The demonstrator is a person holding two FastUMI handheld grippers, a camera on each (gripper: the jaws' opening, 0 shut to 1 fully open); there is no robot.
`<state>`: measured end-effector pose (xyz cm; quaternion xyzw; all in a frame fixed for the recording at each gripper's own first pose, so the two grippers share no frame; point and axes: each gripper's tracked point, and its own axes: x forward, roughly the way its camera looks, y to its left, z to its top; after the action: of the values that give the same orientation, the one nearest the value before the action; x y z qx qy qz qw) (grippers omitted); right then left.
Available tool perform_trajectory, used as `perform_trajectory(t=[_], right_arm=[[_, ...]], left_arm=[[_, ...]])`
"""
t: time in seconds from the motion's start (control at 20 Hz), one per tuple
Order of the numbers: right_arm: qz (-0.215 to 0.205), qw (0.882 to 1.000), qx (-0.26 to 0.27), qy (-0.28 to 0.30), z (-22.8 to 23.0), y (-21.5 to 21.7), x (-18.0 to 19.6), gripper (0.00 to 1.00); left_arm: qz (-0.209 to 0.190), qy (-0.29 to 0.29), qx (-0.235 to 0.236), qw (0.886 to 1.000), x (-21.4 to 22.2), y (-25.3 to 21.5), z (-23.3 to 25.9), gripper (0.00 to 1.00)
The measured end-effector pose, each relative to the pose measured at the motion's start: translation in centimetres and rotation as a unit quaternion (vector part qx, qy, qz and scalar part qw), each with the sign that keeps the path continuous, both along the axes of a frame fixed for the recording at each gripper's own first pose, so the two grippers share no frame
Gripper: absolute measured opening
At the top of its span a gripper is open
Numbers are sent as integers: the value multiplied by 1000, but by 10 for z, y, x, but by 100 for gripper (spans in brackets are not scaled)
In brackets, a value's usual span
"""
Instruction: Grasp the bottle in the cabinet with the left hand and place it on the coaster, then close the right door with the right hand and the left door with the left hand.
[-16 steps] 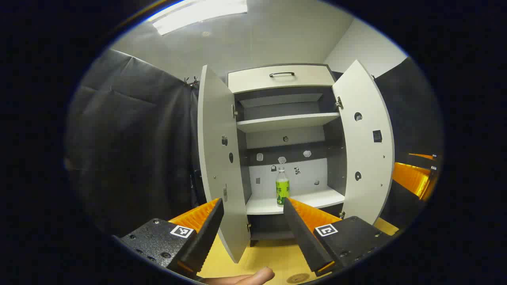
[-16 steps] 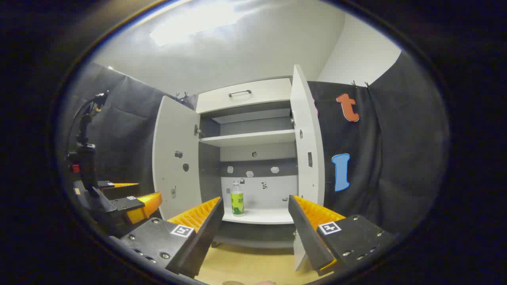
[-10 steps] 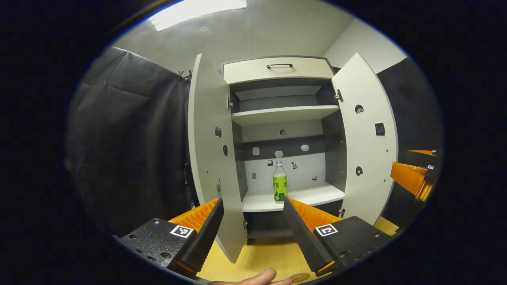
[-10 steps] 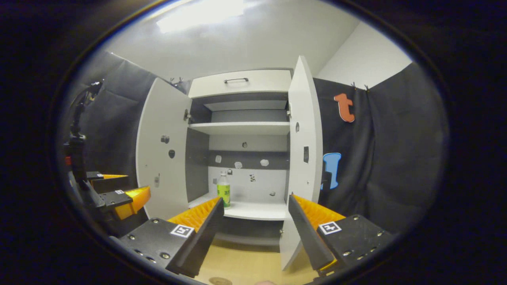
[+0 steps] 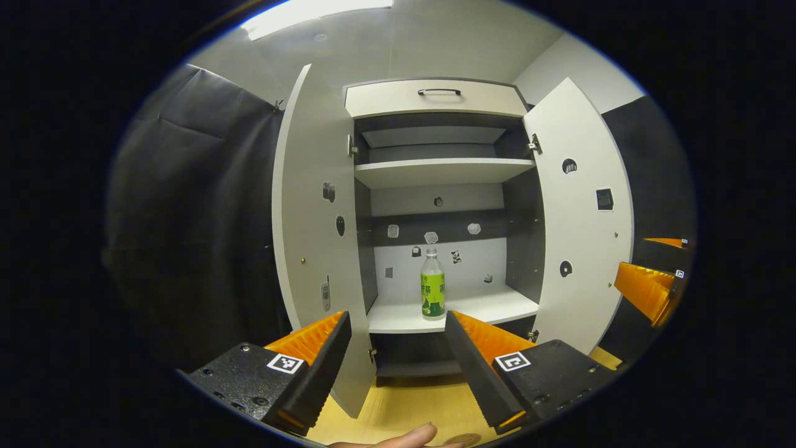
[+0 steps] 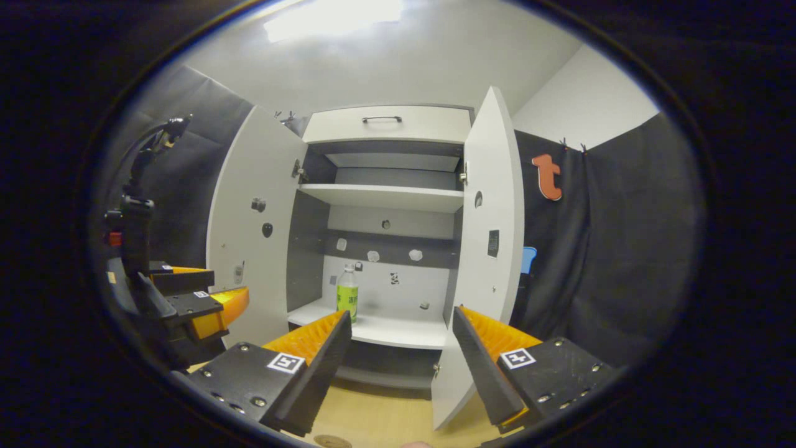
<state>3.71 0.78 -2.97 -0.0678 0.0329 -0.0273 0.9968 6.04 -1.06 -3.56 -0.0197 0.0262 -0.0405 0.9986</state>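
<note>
A clear bottle with a green label [image 5: 433, 285] stands upright on the lower shelf [image 5: 485, 308] of the white cabinet, whose two doors are wide open. My left gripper [image 5: 398, 354] is open and empty, well short of the shelf, with the bottle just above its gap. In the right gripper view the bottle [image 6: 347, 292] stands left of centre, and my right gripper [image 6: 401, 358] is open and empty in front of the cabinet. The left door [image 5: 311, 249] and right door [image 5: 581, 218] flank the opening. A round coaster [image 5: 463, 439] lies on the wooden surface at the bottom edge.
The right gripper [image 5: 650, 289] shows at the far right of the left gripper view. The left gripper [image 6: 193, 302] and its mast show at the left of the right gripper view. A fingertip [image 5: 398, 435] lies near the coaster. An upper shelf [image 5: 441, 171] and a drawer [image 5: 435, 99] sit above.
Both grippers have moved closer to the cabinet, which now looks larger. The bottle has drifted left of the left gripper's right finger and shows in full. Both grippers stay open.
</note>
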Motion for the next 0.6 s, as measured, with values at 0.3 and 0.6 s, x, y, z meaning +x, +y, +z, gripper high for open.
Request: perform_trajectory(t=[0.3,0.6], right_arm=[[1,1000,-1,6,-9,3,13,99],[-5,1000,5,14,-14,3,28,99]], left_arm=[[2,-3,4,1000,26,4,-9,96],[-8,-7,-5,1000,63,-5,-16,96]])
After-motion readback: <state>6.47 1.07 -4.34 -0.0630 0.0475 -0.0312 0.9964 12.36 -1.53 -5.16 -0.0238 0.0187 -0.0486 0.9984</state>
